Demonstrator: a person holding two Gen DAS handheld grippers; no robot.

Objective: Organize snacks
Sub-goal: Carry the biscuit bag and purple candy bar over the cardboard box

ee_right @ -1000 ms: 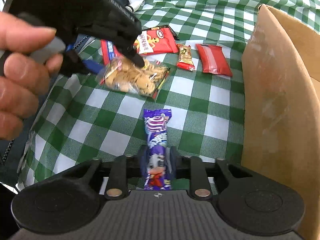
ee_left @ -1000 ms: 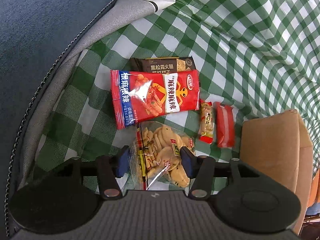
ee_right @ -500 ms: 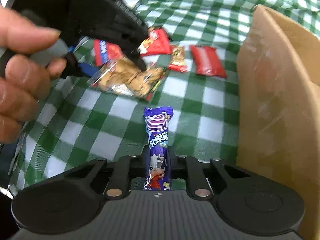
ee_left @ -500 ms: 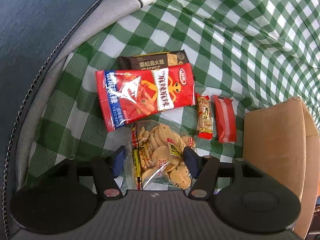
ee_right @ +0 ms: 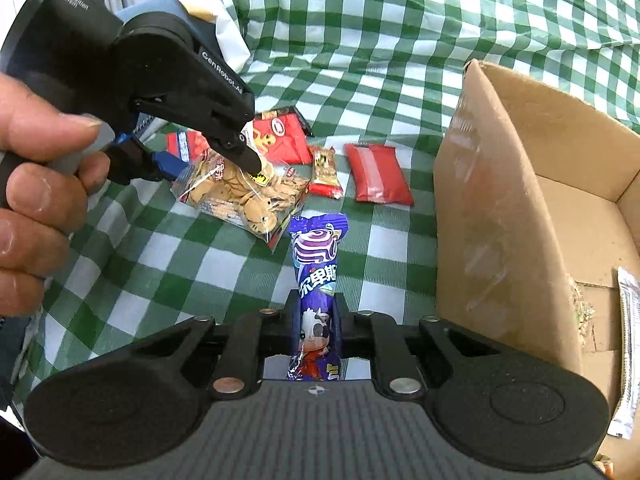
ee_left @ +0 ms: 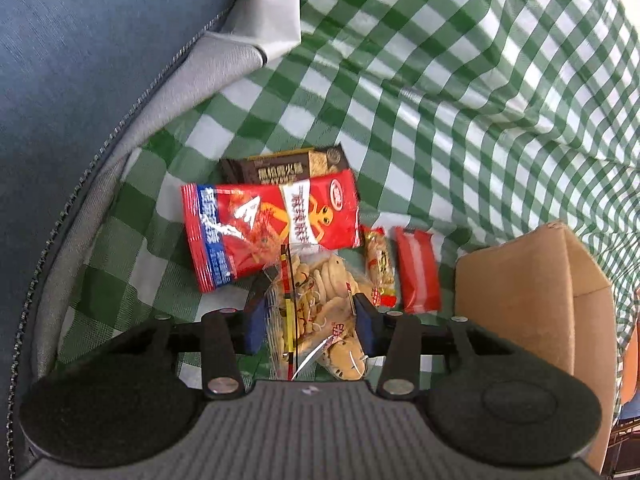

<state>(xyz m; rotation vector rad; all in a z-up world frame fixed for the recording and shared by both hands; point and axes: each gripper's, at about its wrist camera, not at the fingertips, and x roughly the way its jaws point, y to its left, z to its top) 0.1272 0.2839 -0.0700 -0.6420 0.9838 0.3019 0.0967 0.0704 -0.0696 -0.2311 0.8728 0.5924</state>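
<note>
- Since a second ago, the left gripper has narrowed its fingers around the clear bag of biscuits, and the purple candy packet has lifted with the right gripper.
- Left fingers are closing at this moment, blue pads against both sides of the biscuit bag, which lies between them on the green checked cloth.
- Right fingers are nearly closed and pinch the purple packet upright between them; its top end juts ahead of the fingertips.
- Ahead of the left fingers lies a red chip bag, with a dark brown packet just beyond it.
- To their right lie a small gold-and-red packet and a red packet, side by side.
- Right of both grippers stands an open cardboard box.
- A person's hand holds the left gripper's handle.
</note>
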